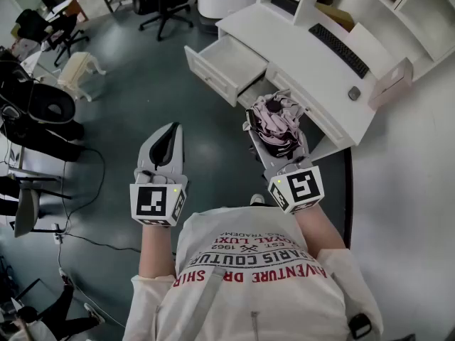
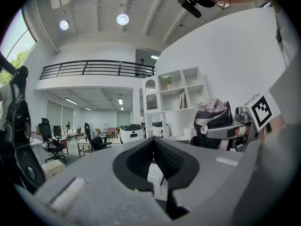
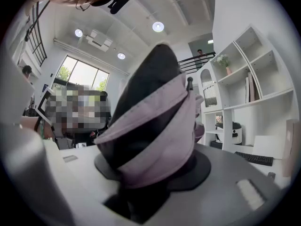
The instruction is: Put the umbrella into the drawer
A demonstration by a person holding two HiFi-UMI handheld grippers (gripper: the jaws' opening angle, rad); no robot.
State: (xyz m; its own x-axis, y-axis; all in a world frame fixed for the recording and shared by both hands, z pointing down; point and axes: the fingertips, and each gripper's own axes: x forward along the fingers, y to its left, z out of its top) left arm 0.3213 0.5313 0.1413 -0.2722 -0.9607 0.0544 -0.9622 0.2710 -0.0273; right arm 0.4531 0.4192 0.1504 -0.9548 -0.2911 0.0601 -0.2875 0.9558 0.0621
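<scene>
A folded pink-and-black umbrella (image 1: 276, 121) is clamped between the jaws of my right gripper (image 1: 274, 137), held level over the floor just short of the desk. In the right gripper view the umbrella (image 3: 151, 126) fills the middle and hides the pads. The white desk's top drawer (image 1: 210, 77) is pulled out to the upper left of the umbrella, and its inside looks bare. My left gripper (image 1: 172, 129) hovers to the left over the grey floor, its black pads (image 2: 162, 157) pressed together on nothing. The umbrella (image 2: 211, 119) also shows at the right of the left gripper view.
The white desk (image 1: 298, 45) carries a black keyboard (image 1: 340, 49), a small grey object (image 1: 353, 92) and a pink box (image 1: 389, 84). A second drawer (image 1: 257, 89) below stands slightly out. Office chairs (image 1: 162, 2), a white stool (image 1: 78, 72) and floor cables (image 1: 92, 183) lie to the left.
</scene>
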